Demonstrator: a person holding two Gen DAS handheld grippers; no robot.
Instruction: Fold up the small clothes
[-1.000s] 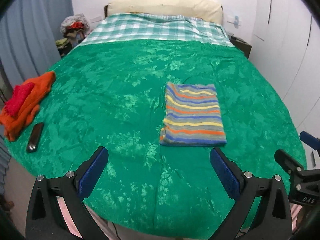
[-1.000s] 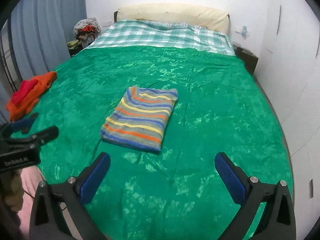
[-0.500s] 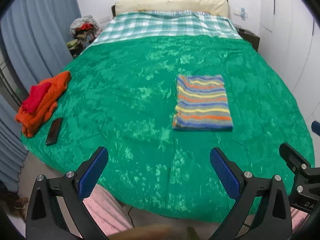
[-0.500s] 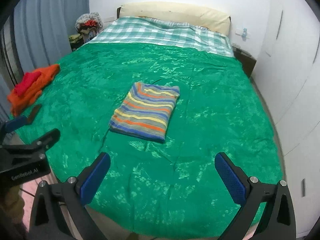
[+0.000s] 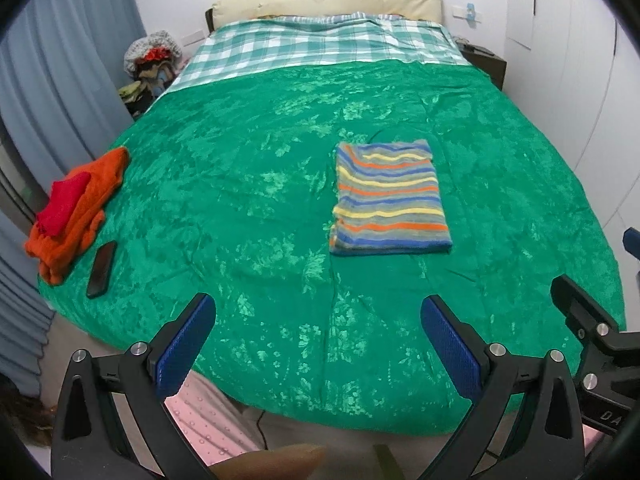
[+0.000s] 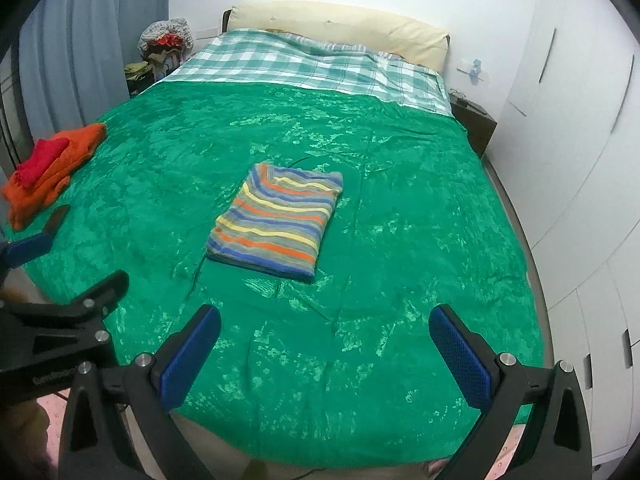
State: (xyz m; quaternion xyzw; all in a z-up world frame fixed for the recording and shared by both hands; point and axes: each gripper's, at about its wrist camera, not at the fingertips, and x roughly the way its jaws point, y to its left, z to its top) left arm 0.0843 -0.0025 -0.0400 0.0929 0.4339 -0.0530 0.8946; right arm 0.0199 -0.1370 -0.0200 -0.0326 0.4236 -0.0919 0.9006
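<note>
Left gripper point(image 5: 318, 334): I see it spread wide, holding nothing.
Right gripper point(image 6: 325, 342): also spread wide, nothing between.
Striped garment point(image 5: 389, 199): folded, lying on the green bedspread point(image 5: 240, 184), far from both grippers.
Orange clothes point(image 5: 78, 208): left edge, phone point(image 5: 101, 268) beside.

Three garments point(image 5: 390, 196) (one folded), one phone point(image 5: 101, 269)
</note>
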